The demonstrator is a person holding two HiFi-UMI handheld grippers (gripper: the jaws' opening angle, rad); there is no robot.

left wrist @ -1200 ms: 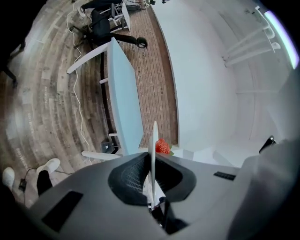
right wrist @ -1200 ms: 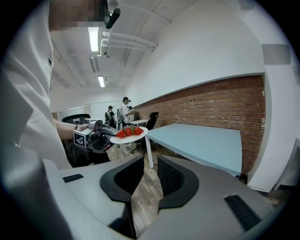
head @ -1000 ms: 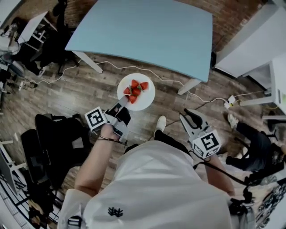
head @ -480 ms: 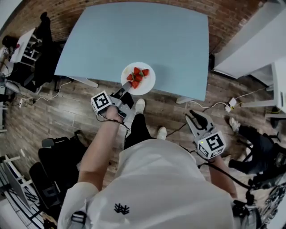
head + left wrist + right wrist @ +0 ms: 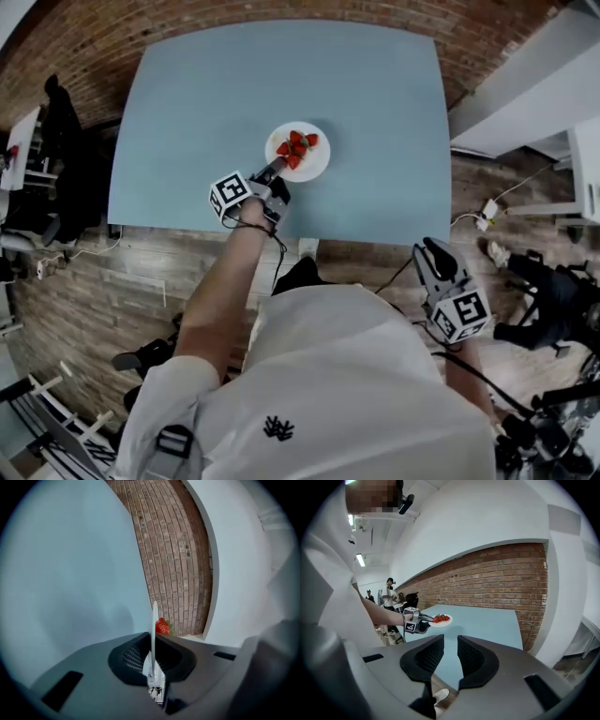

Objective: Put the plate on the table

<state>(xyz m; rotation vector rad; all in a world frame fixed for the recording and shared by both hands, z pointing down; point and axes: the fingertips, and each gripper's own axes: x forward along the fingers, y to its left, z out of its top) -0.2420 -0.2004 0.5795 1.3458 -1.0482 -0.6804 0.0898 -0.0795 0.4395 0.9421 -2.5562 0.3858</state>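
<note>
A white plate [image 5: 298,152] with several strawberries [image 5: 298,145] hangs level over the near middle of the light blue table [image 5: 187,112]. My left gripper [image 5: 270,172] is shut on its near rim. In the left gripper view the plate [image 5: 154,630] shows edge-on between the pads, with one strawberry [image 5: 162,626] behind it. In the right gripper view the plate [image 5: 441,619] looks to be slightly above the table top [image 5: 487,620]. My right gripper [image 5: 427,251] hangs low off the table's near right edge; its jaws [image 5: 450,651] stand apart with nothing between them.
A red brick wall [image 5: 112,37] runs behind the table. A white cabinet [image 5: 525,94] stands to the right. Dark chairs and bags [image 5: 56,159] and people [image 5: 389,592] are on the left. Cables [image 5: 469,220] lie on the wooden floor by a shoe [image 5: 307,247].
The person has stepped up to the table. The left gripper has carried the plate forward from over the floor to over the table top. The right gripper stays low at the side.
</note>
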